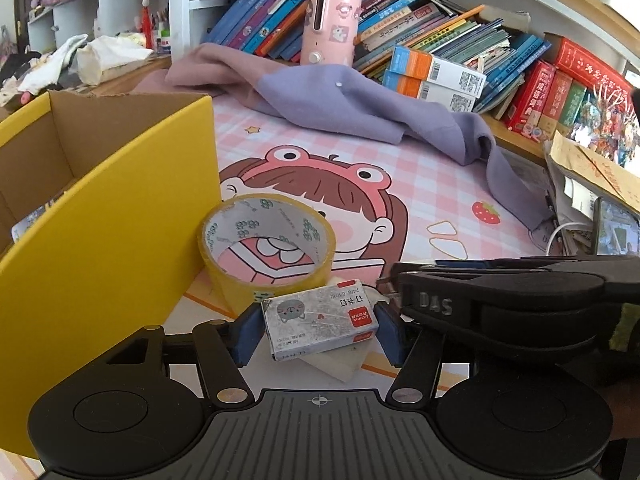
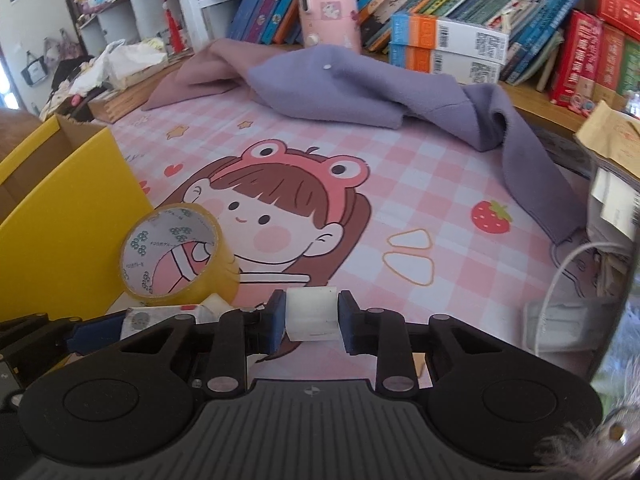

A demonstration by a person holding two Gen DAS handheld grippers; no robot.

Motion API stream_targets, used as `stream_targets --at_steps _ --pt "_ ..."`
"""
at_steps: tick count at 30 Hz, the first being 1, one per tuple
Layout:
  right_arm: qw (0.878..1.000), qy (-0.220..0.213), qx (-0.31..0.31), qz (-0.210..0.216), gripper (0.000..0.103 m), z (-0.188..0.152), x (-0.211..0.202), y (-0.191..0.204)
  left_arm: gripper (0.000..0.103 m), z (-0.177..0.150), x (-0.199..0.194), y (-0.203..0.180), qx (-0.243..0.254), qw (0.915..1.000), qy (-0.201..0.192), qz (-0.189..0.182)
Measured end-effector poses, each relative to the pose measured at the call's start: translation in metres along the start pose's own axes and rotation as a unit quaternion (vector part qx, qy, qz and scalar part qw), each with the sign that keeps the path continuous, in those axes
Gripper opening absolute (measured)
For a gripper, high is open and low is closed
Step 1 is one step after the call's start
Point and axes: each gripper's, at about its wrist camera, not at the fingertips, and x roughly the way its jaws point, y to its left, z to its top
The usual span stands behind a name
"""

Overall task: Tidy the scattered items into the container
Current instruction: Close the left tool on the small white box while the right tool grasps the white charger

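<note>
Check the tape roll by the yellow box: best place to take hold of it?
Pinch the tape roll through its wall: one finger inside the open core, one outside, coming from above on its far side. It leans tilted on the staples box, with the yellow box close on its left, so spanning it looks awkward.

Tape roll (image 1: 266, 246) just right of box (image 1: 120, 216), on mat (image 1: 420, 184). Staple box (image 1: 320, 322) in front of roll. Eraser (image 2: 312, 314) right of that. Cloth (image 1: 360, 108) behind; books (image 1: 440, 32) beyond.
</note>
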Motion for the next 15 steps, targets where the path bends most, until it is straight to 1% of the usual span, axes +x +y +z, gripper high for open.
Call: stream_targets --at_steps 8,15 --pt "1.0 -0.005 0.017 -0.023 0.026 -0.009 -0.019 -0.004 0.058 -0.004 -0.017 0.002 0.039 0.9991 -0.01 -0.014" --pt "0.999 -0.001 0.022 -0.028 0.026 -0.025 -0.039 0.002 0.058 -0.01 -0.037 0.006 0.082 0.9955 0.0 -0.047"
